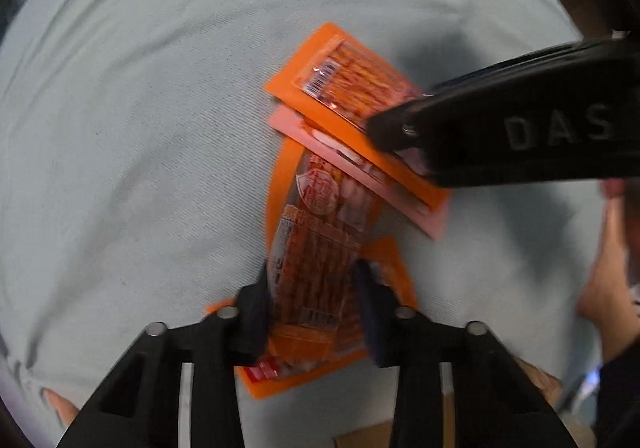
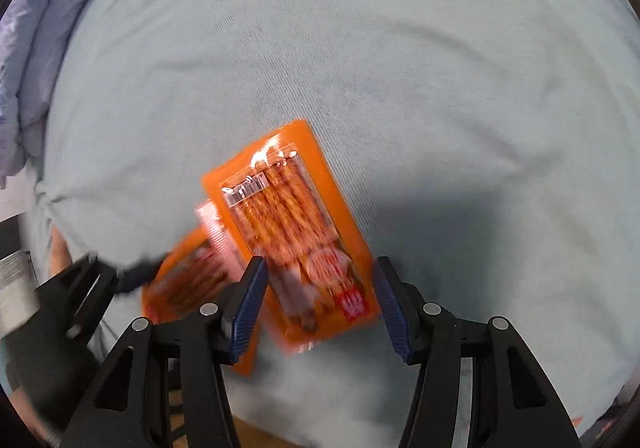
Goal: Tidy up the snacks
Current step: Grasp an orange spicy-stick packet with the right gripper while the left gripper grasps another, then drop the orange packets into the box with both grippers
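Since the snacks all lie in one little heap on the pale blue bed sheet (image 1: 120,108), the tidying looks only partly done. The sheet is the biggest thing here, and it is wrinkled and soft. A bunched purple blanket (image 2: 28,60) sits at its far edge.

Next come the packs. There are about four flat ones, crossing over each other, not in a neat row or stack. The top orange pack (image 1: 352,88) lies tilted with its clear window up. A pink pack (image 1: 360,176) peeks out from under it. Another orange pack (image 1: 316,240) points toward the left wrist camera, and one more orange pack (image 1: 388,264) hides below that.

The left gripper (image 1: 314,288) points straight down, and its pads squeeze the sides of the near orange pack, so it is grasping that one. The right gripper (image 2: 320,288) has the top orange pack between its blue pads (image 2: 250,308), but there is a gap on the right side, so it is not pinching yet.

I think the sorting is in the middle. No box or tray shows, so I cannot tell where the packs should go. The packs probably need to be lined up or moved one by one.
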Motion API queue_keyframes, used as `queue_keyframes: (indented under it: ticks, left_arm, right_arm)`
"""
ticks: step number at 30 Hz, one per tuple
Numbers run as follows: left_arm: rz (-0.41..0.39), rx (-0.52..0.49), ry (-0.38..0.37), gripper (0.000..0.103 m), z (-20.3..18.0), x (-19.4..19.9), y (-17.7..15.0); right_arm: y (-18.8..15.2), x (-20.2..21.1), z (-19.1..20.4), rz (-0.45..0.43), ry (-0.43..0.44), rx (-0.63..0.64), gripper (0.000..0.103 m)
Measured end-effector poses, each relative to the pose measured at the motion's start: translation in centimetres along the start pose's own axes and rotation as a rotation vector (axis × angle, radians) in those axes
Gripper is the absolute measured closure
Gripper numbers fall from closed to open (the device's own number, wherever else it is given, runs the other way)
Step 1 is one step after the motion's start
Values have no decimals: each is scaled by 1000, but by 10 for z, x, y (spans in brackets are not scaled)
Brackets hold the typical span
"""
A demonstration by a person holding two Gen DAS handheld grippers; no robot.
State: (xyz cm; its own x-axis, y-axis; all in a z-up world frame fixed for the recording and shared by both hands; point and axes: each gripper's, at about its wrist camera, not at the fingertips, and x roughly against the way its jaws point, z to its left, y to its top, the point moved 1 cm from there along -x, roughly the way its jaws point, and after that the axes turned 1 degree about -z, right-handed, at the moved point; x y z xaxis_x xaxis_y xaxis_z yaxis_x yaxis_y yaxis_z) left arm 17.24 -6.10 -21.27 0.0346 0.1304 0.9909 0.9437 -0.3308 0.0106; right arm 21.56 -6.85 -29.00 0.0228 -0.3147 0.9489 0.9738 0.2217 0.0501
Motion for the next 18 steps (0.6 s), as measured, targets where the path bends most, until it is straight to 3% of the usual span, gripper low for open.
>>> queue_keyframes:
  ticks: [1,3,5,7,13,18]
  left_arm:
    - [3,8,-21,80,1,1,-2]
    - [5,6,-40,98,1,4,-7]
    - [-3,-11,-18,98,-1,10,-12]
    - [-16,-9,-36,98,1,18,-15]
    - [-54,114,-45,98,39,44,-13]
    - [-121,164,-85,98,36,79,-10]
  right_arm:
    - [-1,-1,0,-17,16,-7,45]
    - [-8,1,-1,-50,44,-16,45]
    - [-18,2,-3,-60,50,2,45]
    - [-30,-3,-1,-31,8,33,54]
    - [-45,-3,4,-34,-14,26,54]
    - [-40,-21,16,-12,-52,-31,36]
